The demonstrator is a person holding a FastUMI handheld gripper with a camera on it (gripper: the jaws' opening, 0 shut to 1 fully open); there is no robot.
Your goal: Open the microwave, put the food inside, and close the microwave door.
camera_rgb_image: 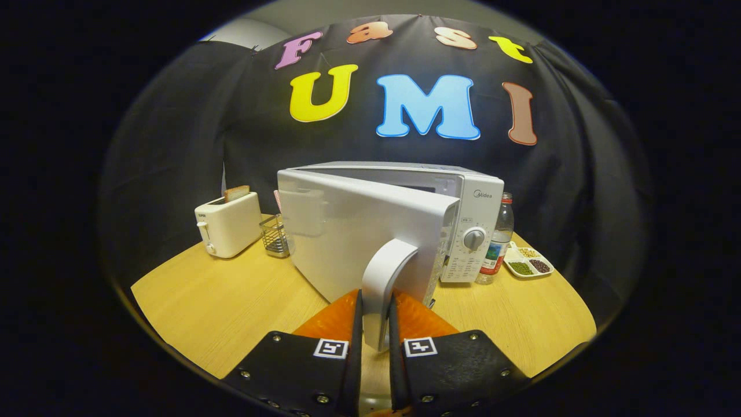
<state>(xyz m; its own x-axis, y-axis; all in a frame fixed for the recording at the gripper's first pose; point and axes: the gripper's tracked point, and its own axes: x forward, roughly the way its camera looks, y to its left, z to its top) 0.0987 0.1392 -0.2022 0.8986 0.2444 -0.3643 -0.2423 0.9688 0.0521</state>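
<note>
Claw (pixel 375 341) is pinching the door handle (pixel 383 289) of the microwave (pixel 405 226), one finger on each side of the handle, both pressed against it.

Microwave: white box, sits mid-counter just ahead of the fingers, in front of the black cloth wall. Door (pixel 359 231) is partly swung out toward the camera, hinged on its left side, so the free edge with the handle is nearest the claw. Door face is plain white with a faint window outline. Handle is a white curved vertical bar, lower end down between the fingers. A narrow slice of the cavity opening shows above the door's top edge; can't make out the interior. Control panel (pixel 472 243) to the right of the door has a round grey knob (pixel 474 238) with markings around and below it.

Counter (pixel 231 301) is light wood. To the left of the microwave: white toaster (pixel 227 225) with a slice of bread (pixel 237 193) sticking up, and a small wire rack (pixel 274 236) just beside the door's hinge side. On the right: clear plastic bottle (pixel 499 240) with red cap touching or nearly touching the microwave side, then a white sectioned dish (pixel 528 261) with beans or grains, near the bottle.
</note>
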